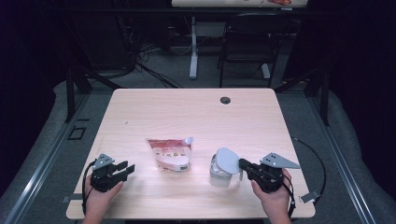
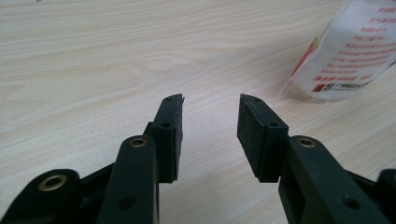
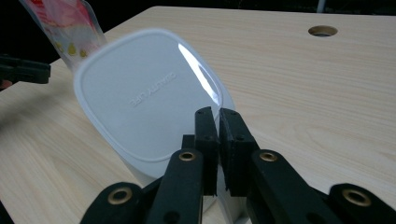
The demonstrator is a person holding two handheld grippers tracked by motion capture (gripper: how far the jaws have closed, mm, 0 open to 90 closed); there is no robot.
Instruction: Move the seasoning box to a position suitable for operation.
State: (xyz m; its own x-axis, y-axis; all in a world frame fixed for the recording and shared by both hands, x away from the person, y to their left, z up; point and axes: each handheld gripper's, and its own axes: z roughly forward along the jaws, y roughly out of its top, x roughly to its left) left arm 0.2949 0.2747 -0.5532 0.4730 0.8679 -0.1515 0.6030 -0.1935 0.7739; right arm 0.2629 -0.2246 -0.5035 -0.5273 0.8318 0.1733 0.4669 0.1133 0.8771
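Note:
A white plastic container (image 1: 217, 176) stands at the front right of the table, and its grey-white lid (image 1: 227, 159) is tilted up on it. My right gripper (image 1: 243, 164) is shut on the lid's right edge. In the right gripper view the jaws (image 3: 218, 116) pinch the rim of the lid (image 3: 144, 93), which reads "QUALITY LIFE", above the container body (image 3: 135, 171). A red-and-white spouted pouch (image 1: 170, 154) lies at the table's middle. My left gripper (image 1: 127, 169) rests at the front left, open (image 2: 210, 105) and holding nothing, with the pouch (image 2: 345, 56) off to its right.
The wooden table (image 1: 187, 112) has a round cable hole (image 1: 225, 100) near its far edge. A black chair (image 1: 247, 42) and a table leg stand beyond it. A cable loops off the table's right side.

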